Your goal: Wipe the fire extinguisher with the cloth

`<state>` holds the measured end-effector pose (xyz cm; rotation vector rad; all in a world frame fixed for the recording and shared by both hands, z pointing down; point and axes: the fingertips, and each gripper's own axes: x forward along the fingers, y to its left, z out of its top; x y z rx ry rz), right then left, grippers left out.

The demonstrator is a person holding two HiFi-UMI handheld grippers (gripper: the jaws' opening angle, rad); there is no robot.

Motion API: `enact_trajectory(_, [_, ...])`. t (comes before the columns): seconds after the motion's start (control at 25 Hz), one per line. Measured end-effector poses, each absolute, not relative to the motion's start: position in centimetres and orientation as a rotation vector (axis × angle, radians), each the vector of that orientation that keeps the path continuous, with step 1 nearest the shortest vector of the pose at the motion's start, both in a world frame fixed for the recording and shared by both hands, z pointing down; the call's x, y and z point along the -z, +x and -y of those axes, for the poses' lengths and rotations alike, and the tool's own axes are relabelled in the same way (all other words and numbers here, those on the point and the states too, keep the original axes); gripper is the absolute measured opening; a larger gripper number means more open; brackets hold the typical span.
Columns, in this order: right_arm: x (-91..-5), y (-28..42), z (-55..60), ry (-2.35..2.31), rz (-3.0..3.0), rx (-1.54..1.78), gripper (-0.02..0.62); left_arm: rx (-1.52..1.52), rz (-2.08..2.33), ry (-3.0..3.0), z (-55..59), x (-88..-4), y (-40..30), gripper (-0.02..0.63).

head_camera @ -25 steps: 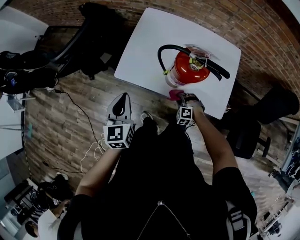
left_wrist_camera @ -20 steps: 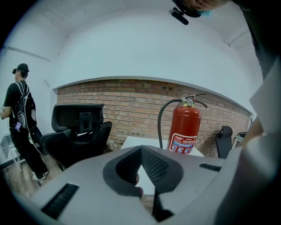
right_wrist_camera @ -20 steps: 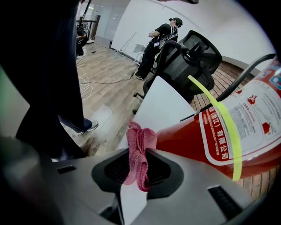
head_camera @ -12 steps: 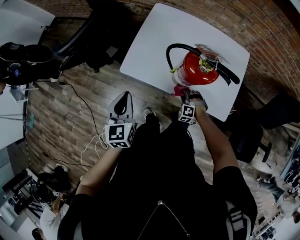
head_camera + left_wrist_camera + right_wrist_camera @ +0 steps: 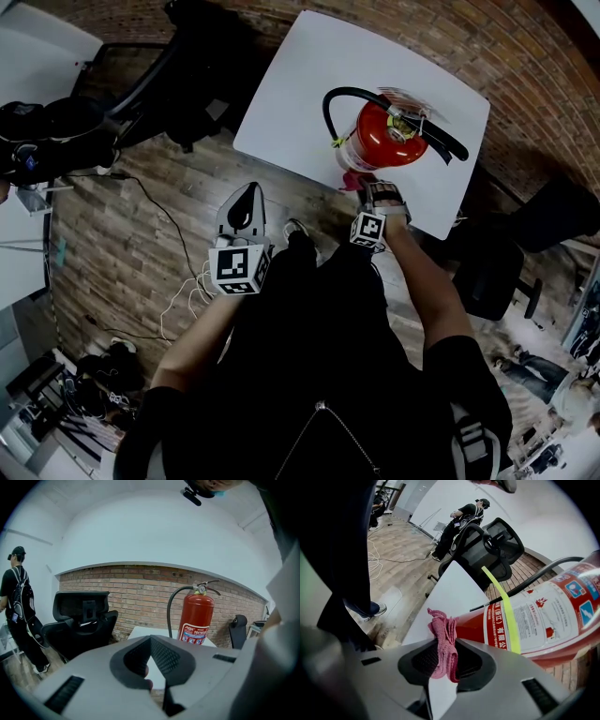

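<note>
Gripping the cloth (image 5: 442, 641), the right gripper (image 5: 443, 663) had both jaws clamped on the pink bundle, which stuck out past the tips. The cloth was pressed against the low part of the extinguisher (image 5: 539, 620), on the red body just below the white label. A yellow strip (image 5: 506, 616) ran across that label. In the head view the extinguisher stood on the white table (image 5: 300, 84), close to the edge nearest the person, and its black hose (image 5: 328, 111) curved up from the top on the left side. The right gripper reached over this edge to it.

The left gripper (image 5: 246, 214) was held low over the wooden floor (image 5: 122, 244), well apart from the table. In the left gripper view its jaws were together, tip against tip, with nothing held between them. Behind them in that view the extinguisher stood upright in front of a brick wall (image 5: 140, 590). A black chair (image 5: 79, 620) was to the left of the table, and a person (image 5: 18, 606) in dark clothes with a backpack stood at the far left.
</note>
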<state>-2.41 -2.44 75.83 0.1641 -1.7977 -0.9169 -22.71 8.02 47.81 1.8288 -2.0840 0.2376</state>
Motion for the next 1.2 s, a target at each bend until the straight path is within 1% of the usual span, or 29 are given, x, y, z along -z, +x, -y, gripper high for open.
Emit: enact_trajectory(1.2, [-66.3, -3.1, 2.2, 0.337, 1.841, 0.948, 0.103, -0.173, 2.033, 1.926, -7.5, -46.6, -21.1, 0.031])
